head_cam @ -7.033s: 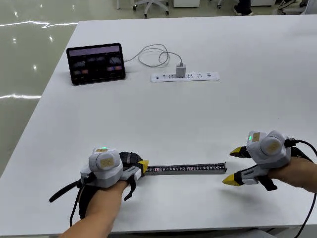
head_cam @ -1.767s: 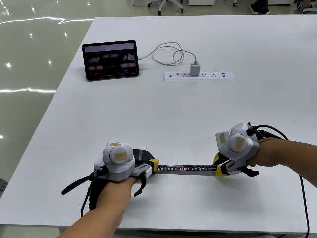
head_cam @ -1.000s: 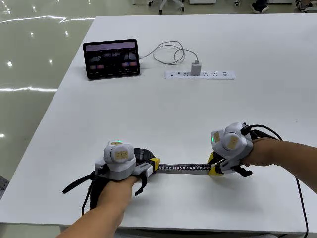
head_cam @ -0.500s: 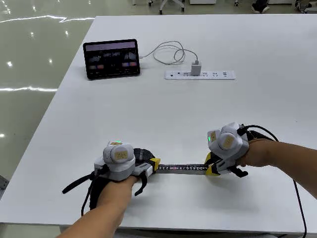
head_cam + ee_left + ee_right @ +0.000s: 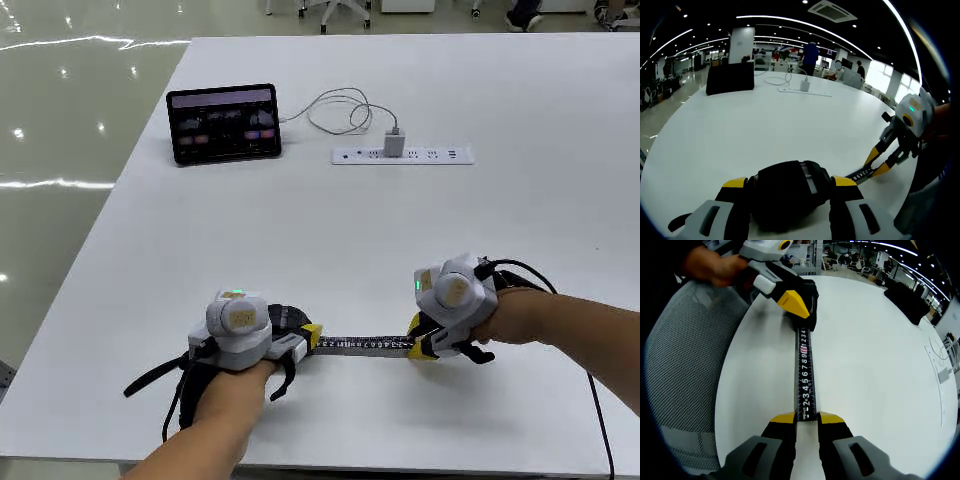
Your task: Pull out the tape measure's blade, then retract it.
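Observation:
A black tape measure case [image 5: 284,321] rests on the white table [image 5: 420,230] near its front edge, and my left gripper [image 5: 303,338] is shut on it. In the left gripper view the case [image 5: 787,192] sits squeezed between the yellow-tipped jaws of the left gripper [image 5: 790,182]. A short length of the dark blade [image 5: 365,345] runs right from the case along the tabletop. My right gripper [image 5: 414,346] is shut on the blade's tip. In the right gripper view the numbered blade [image 5: 805,370] stretches from the right gripper [image 5: 806,417] to the case [image 5: 809,315].
A dark tablet [image 5: 223,123] stands at the back left. A white power strip [image 5: 400,155] with a charger and a looped white cable [image 5: 335,105] lies beside it. A grey mesh chair [image 5: 685,365] is by the table's front edge.
My right gripper has slid left towards the case with the blade's tip in it, so less blade is out. The left gripper and the case have stayed put.

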